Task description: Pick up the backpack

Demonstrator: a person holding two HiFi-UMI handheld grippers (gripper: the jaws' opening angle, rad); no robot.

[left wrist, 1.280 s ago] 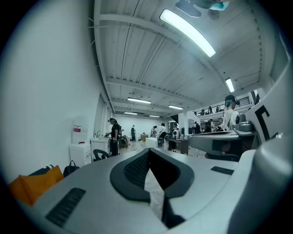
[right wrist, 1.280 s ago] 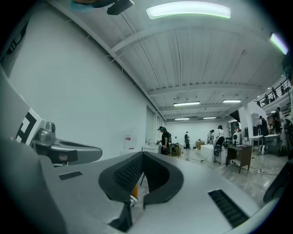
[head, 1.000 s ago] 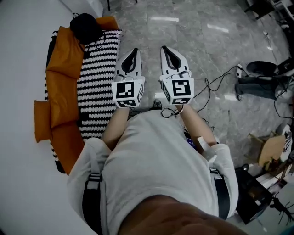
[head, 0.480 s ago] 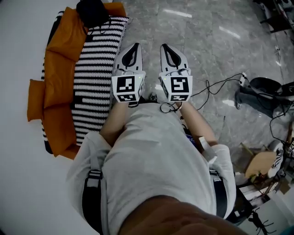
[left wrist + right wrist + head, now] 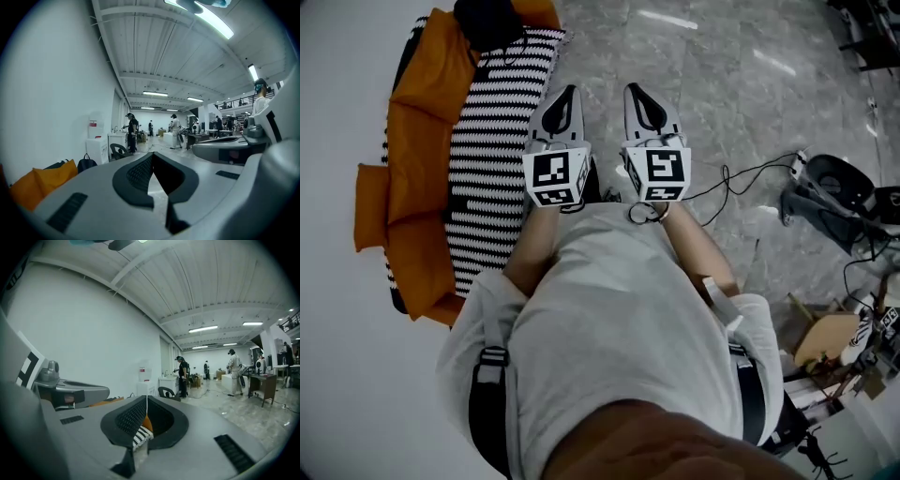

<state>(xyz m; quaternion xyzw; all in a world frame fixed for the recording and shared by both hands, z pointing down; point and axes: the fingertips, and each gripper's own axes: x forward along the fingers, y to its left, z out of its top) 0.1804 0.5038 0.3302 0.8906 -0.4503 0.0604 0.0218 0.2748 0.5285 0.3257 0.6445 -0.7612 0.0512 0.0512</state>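
Both are pinched shut and empty, my left tongs and right tongs, and the backpack, which I take the black lump to be, sits ahead-left at the far end of the sofa, nearer my left.

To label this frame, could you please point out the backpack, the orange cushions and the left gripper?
backpack [image 5: 487,21]: head view, on its black body.
orange cushions [image 5: 417,122]: head view, on the middle of the orange fabric.
left gripper [image 5: 569,91]: head view, at the tips of its shut fingers.
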